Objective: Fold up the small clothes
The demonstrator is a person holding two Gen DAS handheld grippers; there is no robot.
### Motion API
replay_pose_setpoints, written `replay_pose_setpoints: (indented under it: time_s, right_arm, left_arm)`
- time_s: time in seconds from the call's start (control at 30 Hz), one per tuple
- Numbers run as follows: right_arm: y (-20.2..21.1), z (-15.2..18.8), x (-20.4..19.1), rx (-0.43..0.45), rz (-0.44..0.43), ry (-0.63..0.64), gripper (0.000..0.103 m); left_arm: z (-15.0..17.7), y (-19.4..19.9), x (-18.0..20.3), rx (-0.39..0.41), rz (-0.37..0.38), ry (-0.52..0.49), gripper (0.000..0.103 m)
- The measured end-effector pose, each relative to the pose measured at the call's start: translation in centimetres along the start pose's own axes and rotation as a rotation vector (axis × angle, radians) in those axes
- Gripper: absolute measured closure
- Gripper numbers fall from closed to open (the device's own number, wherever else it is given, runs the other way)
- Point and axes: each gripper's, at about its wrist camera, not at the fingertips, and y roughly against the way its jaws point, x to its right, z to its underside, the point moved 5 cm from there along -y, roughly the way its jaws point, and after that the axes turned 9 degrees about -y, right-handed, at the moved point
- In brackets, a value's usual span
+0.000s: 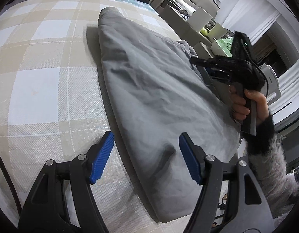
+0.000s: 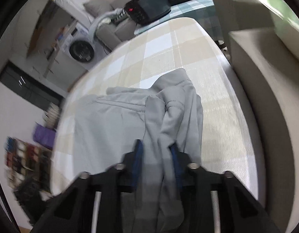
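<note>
Right tongs (image 2: 156,155) clenched on grey garment (image 1: 149,89); left tongs (image 1: 146,155) released; garment lies lengthwise away.

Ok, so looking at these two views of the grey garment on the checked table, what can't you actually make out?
- Right gripper pads, right wrist view: bunched cloth of the grey garment covers them.
- The garment's far edge, left wrist view: hidden behind the right gripper and the hand.
- The garment's near end, right wrist view: it runs under the gripper body and off the bottom edge.
- Shelves at the left, right wrist view: motion blur.
- Dark device beyond the checked table: its display is too small to read.
</note>
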Motion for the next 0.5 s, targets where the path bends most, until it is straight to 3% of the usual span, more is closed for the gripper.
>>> replay_pose_setpoints:
  time_s: [0.1, 0.2, 0.3, 0.4, 0.5]
  right_arm:
    - [1.4, -0.4, -1.6, 0.084, 0.087, 0.128, 0.100]
    - [3.4, -1.7, -1.9, 0.178, 0.148, 0.142, 0.100]
    - [2.8, -2.8, -0.5, 0.157, 0.219, 0.102, 0.084]
    - [3.0, -2.4, 0.7, 0.129, 0.228, 0.045, 0.078]
    - [5.2, -0.1, 1.0, 0.149, 0.165, 0.051, 0.050]
  left_arm:
    - [0.1, 0.1, -0.2, 0.005, 0.014, 0.007, 0.036]
    - [0.2, 0.1, -0.3, 0.008, 0.017, 0.008, 0.036]
    - [0.2, 0.1, -0.2, 0.007, 0.011, 0.008, 0.036]
    - [0.3, 0.2, -0.4, 0.015, 0.018, 0.028, 0.036]
    - [-0.1, 0.1, -1.1, 0.025, 0.038, 0.073, 0.036]
